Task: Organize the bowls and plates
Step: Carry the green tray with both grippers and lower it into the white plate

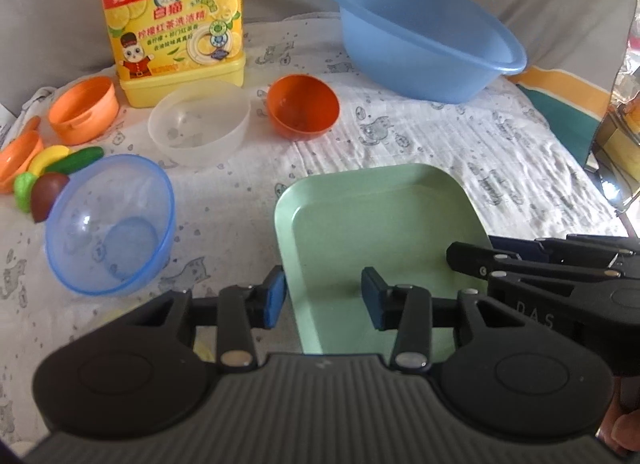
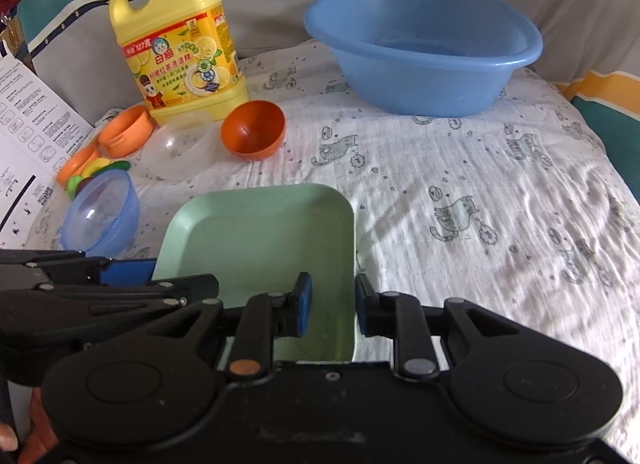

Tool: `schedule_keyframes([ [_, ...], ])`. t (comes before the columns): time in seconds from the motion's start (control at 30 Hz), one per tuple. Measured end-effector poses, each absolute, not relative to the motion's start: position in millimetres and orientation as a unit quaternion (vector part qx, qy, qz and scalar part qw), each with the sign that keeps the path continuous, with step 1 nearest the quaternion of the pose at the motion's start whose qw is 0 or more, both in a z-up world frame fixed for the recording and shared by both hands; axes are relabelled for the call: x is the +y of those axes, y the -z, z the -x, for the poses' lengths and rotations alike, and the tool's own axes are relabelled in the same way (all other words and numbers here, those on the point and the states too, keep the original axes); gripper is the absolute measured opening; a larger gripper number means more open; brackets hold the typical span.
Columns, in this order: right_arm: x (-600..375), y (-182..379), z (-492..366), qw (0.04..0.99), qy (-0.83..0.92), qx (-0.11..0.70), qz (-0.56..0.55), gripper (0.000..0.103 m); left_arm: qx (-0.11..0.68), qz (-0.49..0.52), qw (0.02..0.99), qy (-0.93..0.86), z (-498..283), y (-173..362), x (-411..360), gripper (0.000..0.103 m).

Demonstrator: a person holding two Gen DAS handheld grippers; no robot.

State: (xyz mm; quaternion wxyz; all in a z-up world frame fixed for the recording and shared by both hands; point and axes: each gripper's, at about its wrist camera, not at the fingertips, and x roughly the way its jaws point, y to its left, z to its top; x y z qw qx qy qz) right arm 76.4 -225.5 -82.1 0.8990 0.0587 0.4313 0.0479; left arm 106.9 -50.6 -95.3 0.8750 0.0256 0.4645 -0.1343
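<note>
A pale green square plate (image 1: 384,224) (image 2: 264,232) lies flat on the cat-print cloth. My left gripper (image 1: 324,298) straddles its left rim: one pad sits outside the edge, the other stands over the plate floor, with a wide gap between them. My right gripper (image 2: 334,304) straddles the right rim, its outer pad beside the edge and its inner pad apart from it. Neither pair of pads presses the plate. Behind the plate stand a clear blue bowl (image 1: 110,224), a clear white bowl (image 1: 200,124) and an orange bowl (image 1: 302,106). A big blue basin (image 1: 424,40) (image 2: 420,48) is at the back right.
A yellow detergent jug (image 1: 172,24) stands at the back left, with an orange cup (image 1: 84,108) and toy fruit (image 1: 52,168) beside it. A printed sheet (image 2: 28,124) leans at the far left. Open cloth (image 2: 500,204) spreads right of the plate.
</note>
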Motion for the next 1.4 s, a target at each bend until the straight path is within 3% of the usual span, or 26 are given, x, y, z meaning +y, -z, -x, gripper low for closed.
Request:
schedule_keyframes([
  [0.7, -154.2, 8.0, -7.8, 0.898, -0.108, 0.426, -0.031, 0.024, 0.429, 0.002, 0.899, 0.083, -30.5, 20.8, 21.0, 0.04],
  [1.4, -8.3, 5.5, 40.5, 0.849, -0.235, 0.472, 0.004, 0.024, 0.436, 0.06, 0.898, -0.017, 60.3, 23.9, 171.5, 0.04],
])
